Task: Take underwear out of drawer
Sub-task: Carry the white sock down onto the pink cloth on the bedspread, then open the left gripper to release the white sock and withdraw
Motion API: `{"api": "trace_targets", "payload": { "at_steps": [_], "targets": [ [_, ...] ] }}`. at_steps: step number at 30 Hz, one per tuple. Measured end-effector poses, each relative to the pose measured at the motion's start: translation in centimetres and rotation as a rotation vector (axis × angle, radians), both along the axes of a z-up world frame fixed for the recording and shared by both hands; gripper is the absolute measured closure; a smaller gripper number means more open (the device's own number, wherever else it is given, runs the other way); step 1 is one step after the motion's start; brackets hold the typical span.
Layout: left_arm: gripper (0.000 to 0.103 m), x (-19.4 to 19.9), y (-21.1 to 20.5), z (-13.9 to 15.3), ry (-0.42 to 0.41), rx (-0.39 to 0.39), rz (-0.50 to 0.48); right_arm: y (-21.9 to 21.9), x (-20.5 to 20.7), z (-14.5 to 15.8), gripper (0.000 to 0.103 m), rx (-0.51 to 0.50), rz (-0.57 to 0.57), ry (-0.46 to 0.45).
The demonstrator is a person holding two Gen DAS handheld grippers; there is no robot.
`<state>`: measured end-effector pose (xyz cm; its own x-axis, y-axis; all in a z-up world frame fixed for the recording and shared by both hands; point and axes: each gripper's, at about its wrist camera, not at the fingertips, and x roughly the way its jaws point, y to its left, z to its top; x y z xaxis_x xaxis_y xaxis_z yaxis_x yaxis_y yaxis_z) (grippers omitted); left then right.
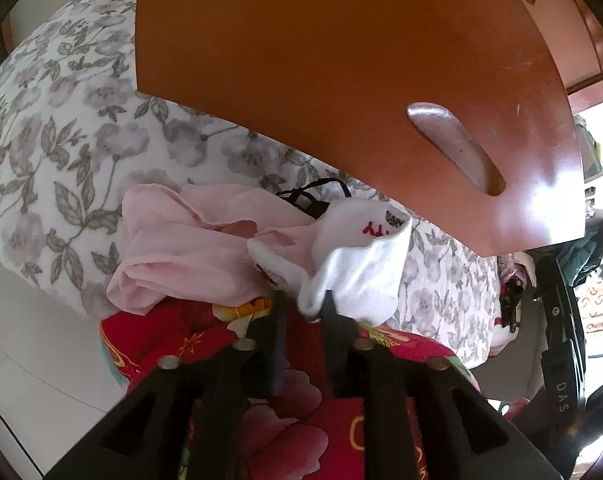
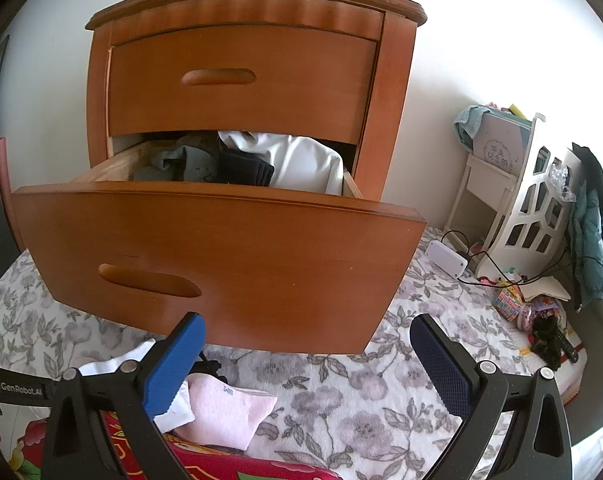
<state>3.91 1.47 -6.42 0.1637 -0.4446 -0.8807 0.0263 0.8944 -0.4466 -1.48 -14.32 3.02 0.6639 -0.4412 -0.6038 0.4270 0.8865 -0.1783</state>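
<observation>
Standing pulled out of the wooden nightstand [image 2: 241, 40], the lower drawer [image 2: 221, 248] still holds clothes while the right gripper [image 2: 307, 344] gapes empty and the left gripper [image 1: 303, 304], jaws slightly parted, touches white underwear [image 1: 353, 264] on the floral bedding [image 1: 61, 140] beside a pink garment [image 1: 189, 248].

Pink garment [image 1: 189, 248] and white underwear [image 1: 357, 264] lie on floral bedspread [image 1: 61, 132].
</observation>
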Motion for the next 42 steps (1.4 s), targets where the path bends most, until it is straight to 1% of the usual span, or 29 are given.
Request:
{"api": "trace_targets", "payload": {
  "at_steps": [1, 3, 4, 5, 6, 7, 8, 13, 15, 17, 21, 23, 24, 30, 32, 34, 38, 42],
  "targets": [
    [0.074, 0.0, 0.0, 0.0, 0.0, -0.001, 0.001, 0.0, 0.0, 0.0, 0.0, 0.0, 0.0, 0.001],
    [0.071, -0.1, 0.0, 0.2, -0.004, 0.001, 0.002, 0.0, 0.0, 0.0, 0.0, 0.0, 0.0, 0.0],
    [0.067, -0.1, 0.0, 0.4, -0.007, 0.003, 0.001, 0.0, 0.0, 0.0, 0.0, 0.0, 0.0, 0.0],
    [0.061, -0.1, 0.0, 0.5, -0.011, 0.004, 0.001, 0.0, 0.0, 0.0, 0.0, 0.0, 0.0, 0.0],
    [0.057, -0.1, -0.1, 0.7, -0.017, 0.006, 0.0, 0.0, 0.0, 0.0, 0.0, 0.0, 0.0, 0.0],
    [0.049, -0.1, 0.0, 0.9, -0.022, 0.007, 0.001, 0.0, 0.0, 0.0, 0.0, 0.0, 0.0, 0.0],
    [0.045, -0.1, 0.0, 1.1, -0.029, 0.006, 0.003, 0.0, 0.0, 0.0, 0.0, 0.0, 0.0, 0.0],
    [0.037, -0.1, 0.1, 1.7, -0.043, 0.014, 0.003, 0.0, -0.1, -0.3, 0.0, 0.003, -0.002, 0.003],
    [0.036, -0.2, 0.2, 2.0, -0.051, 0.023, 0.008, 0.0, 0.0, -0.2, 0.0, 0.002, -0.001, 0.003],
    [0.028, -0.2, 0.2, 2.3, -0.06, 0.04, 0.01, 0.0, 0.0, -0.2, 0.0, 0.003, -0.001, 0.004],
    [0.023, -0.3, 0.3, 3.1, -0.108, 0.058, 0.006, 0.0, 0.0, -0.2, 0.0, 0.003, -0.001, 0.004],
    [0.015, -0.4, 0.2, 3.6, -0.138, 0.064, 0.003, 0.0, 0.0, -0.2, 0.0, 0.003, -0.001, 0.004],
    [0.013, -0.4, 0.1, 3.8, -0.149, 0.068, 0.002, 0.0, 0.0, -0.2, 0.0, 0.003, -0.001, 0.004],
    [0.009, -0.5, -0.2, 4.9, -0.212, 0.069, -0.016, 0.0, 0.0, -0.2, 0.0, 0.003, -0.001, 0.005],
    [0.005, -0.7, -0.2, 5.4, -0.237, 0.072, -0.007, 0.0, 0.0, -0.2, 0.0, 0.003, -0.001, 0.004],
    [0.005, -0.8, 0.1, 6.1, -0.267, 0.058, 0.011, 0.0, 0.0, -0.2, 0.0, 0.003, -0.001, 0.004],
    [0.005, -1.1, 0.5, 8.1, -0.353, 0.014, 0.028, 0.0, 0.0, -0.2, 0.0, 0.004, -0.001, 0.006],
    [0.003, -1.7, 0.6, 10.6, -0.474, -0.016, 0.035, 0.0, 0.0, -0.2, 0.0, 0.004, -0.001, 0.005]
  ]
}}
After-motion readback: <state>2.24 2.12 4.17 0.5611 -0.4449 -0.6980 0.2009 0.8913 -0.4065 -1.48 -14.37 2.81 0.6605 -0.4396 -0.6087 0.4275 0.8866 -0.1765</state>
